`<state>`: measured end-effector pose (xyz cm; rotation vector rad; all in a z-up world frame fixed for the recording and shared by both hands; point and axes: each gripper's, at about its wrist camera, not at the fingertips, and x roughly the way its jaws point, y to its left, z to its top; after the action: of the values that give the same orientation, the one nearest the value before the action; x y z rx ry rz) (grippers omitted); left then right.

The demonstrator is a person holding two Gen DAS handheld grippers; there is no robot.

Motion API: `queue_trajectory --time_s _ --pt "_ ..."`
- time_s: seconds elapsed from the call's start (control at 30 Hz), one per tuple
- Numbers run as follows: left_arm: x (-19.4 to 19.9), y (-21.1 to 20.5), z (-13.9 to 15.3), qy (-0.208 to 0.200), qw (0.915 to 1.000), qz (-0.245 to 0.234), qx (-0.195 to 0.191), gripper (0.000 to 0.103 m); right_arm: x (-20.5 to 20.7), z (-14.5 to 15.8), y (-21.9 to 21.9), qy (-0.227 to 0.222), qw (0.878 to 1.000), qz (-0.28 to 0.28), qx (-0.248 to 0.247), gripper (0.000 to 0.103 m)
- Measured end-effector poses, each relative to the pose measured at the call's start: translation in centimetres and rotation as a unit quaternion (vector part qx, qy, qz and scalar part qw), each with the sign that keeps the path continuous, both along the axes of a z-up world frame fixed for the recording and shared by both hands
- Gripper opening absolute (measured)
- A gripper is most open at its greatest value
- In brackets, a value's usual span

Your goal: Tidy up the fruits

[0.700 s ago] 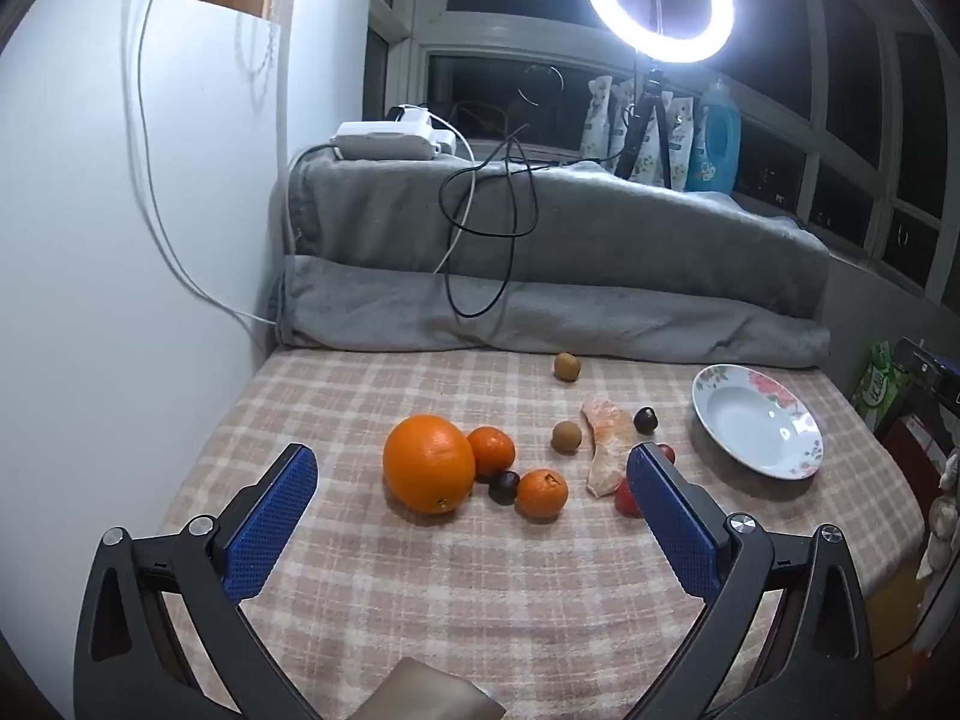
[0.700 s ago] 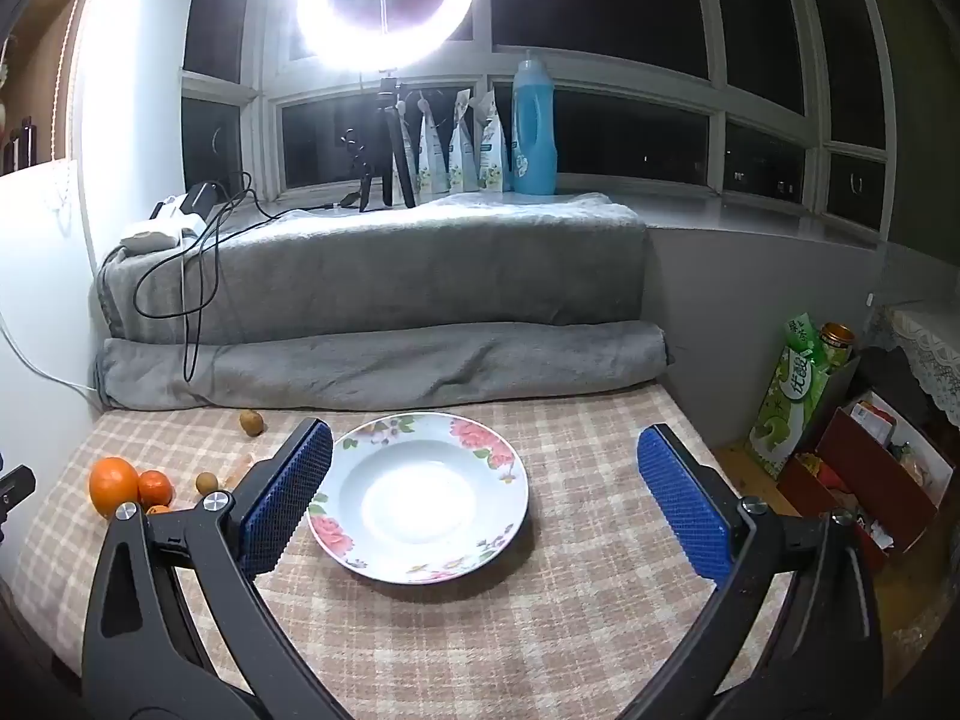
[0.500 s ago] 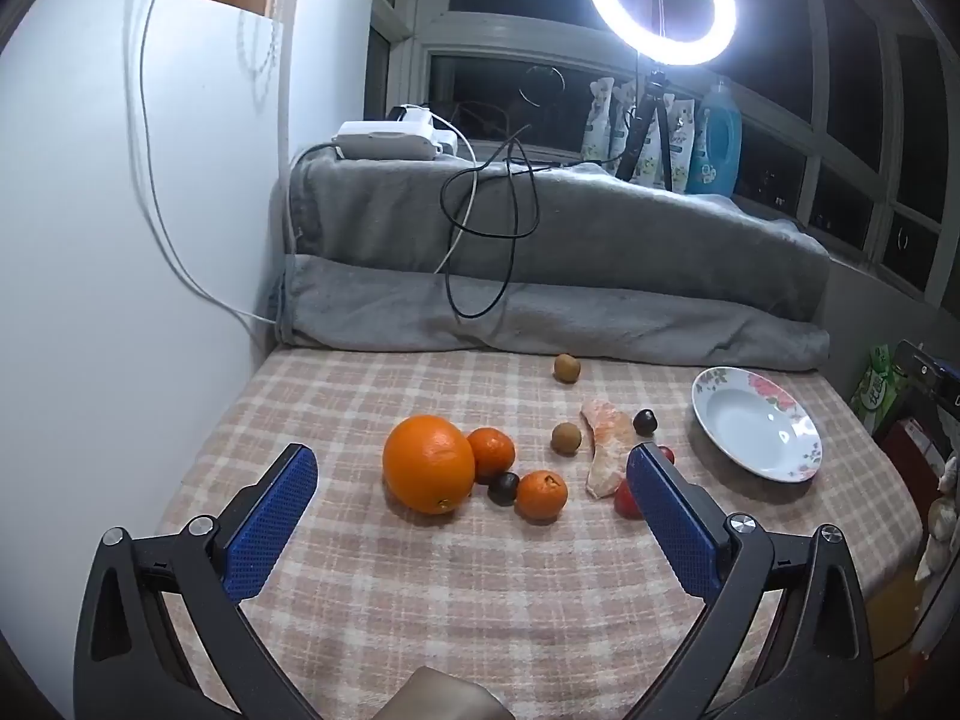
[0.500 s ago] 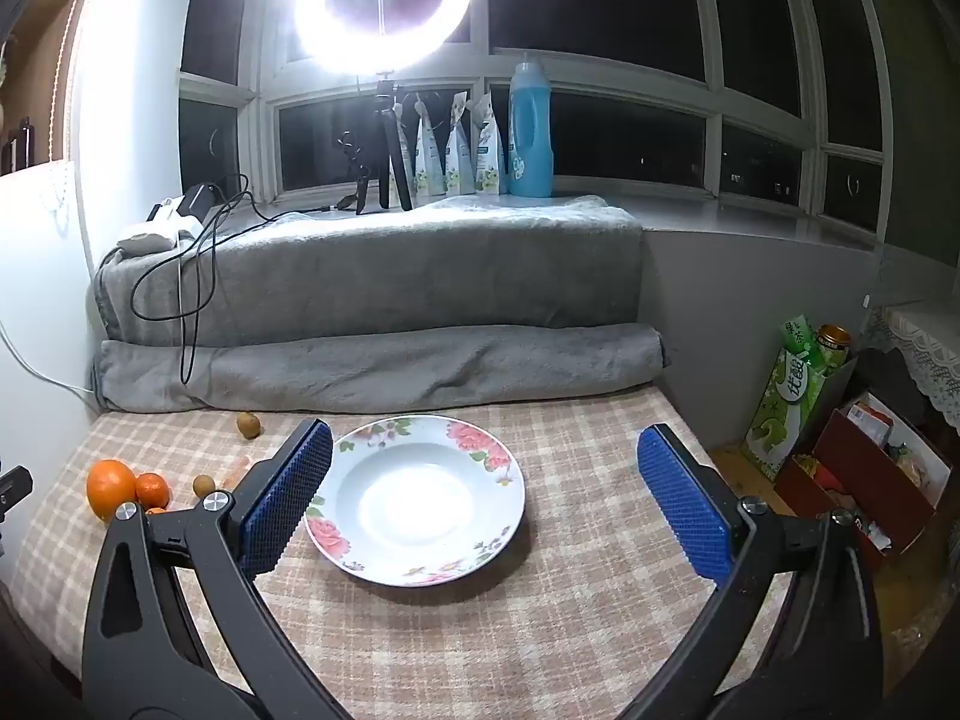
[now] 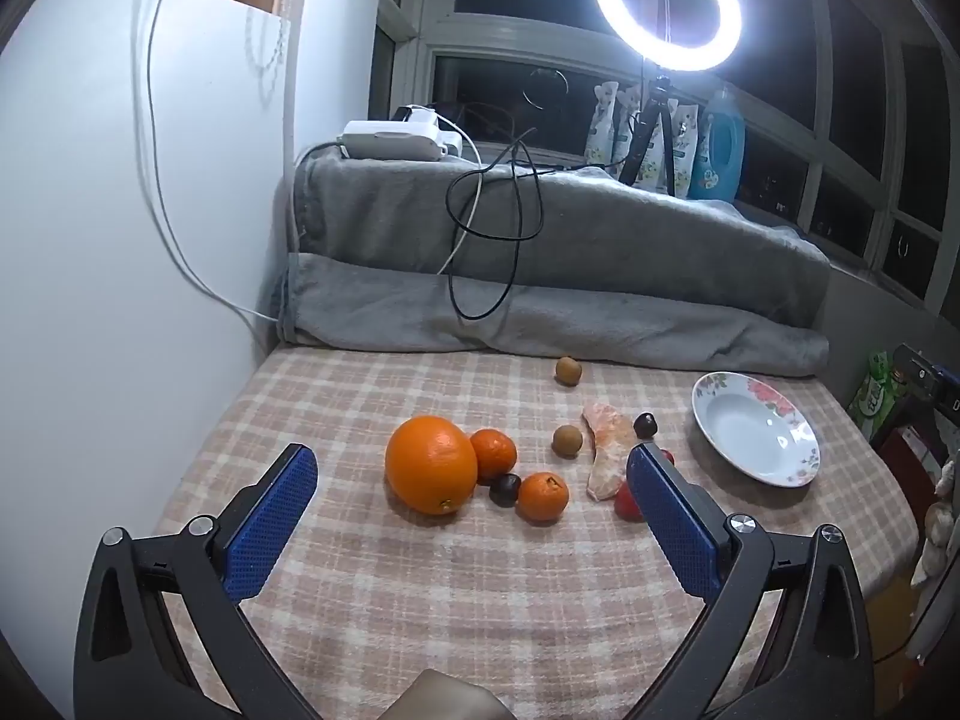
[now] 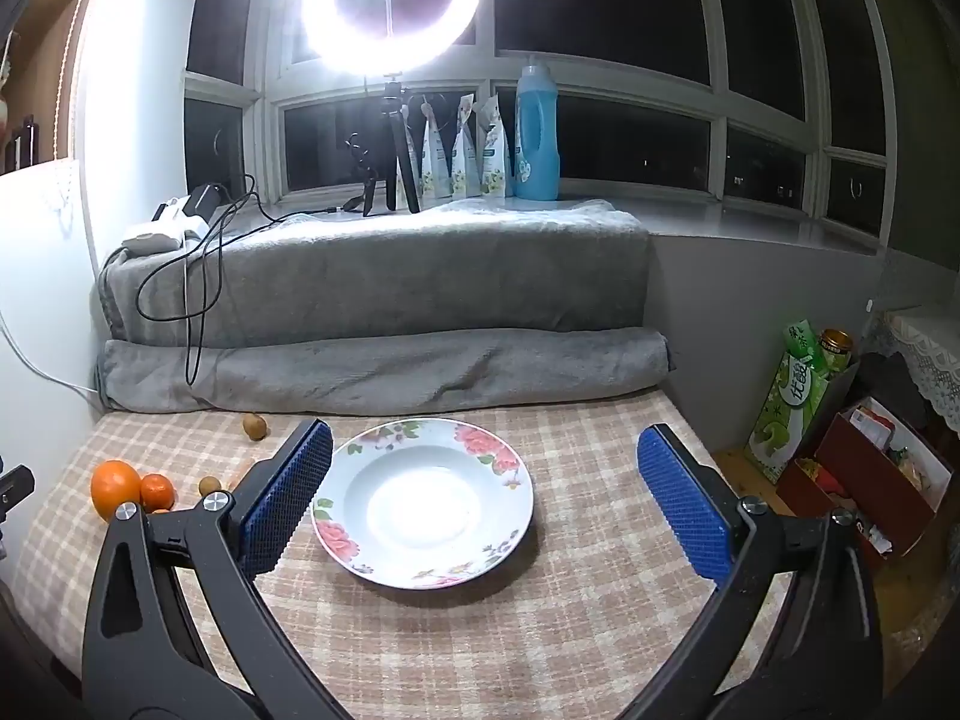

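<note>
My left gripper [image 5: 471, 507] hangs above the checked tablecloth [image 5: 456, 600] with its jaws spread wide and nothing between them. I take the big orange [image 5: 431, 464] as my landmark: it sits just ahead of the gap, nearer the left finger. Touching it on the right is a mandarin [image 5: 494, 452]; in front of that lie a dark plum [image 5: 504, 488] and a second mandarin [image 5: 543, 496]. Further right, a peeled segment [image 5: 605, 450] and a red fruit [image 5: 627, 501] lie against the right finger's tip. Beyond the orange sit two brown longans [image 5: 567, 440], then the grey blanket [image 5: 540, 276]. My right gripper [image 6: 483, 495] is also released and empty, its fingers straddling the floral plate [image 6: 420, 570], which lies well right of the orange [image 6: 115, 489]
</note>
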<state>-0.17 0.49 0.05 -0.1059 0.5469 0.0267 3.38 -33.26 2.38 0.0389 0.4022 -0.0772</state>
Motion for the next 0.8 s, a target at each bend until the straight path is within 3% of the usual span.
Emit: queue_trajectory --time_s 0.8 --pt "0.25 -0.63 0.04 -0.001 1.0000 -0.007 -0.004 0.102 0.01 0.31 -0.18 0.000 1.000 0.001 0.003 0.103"
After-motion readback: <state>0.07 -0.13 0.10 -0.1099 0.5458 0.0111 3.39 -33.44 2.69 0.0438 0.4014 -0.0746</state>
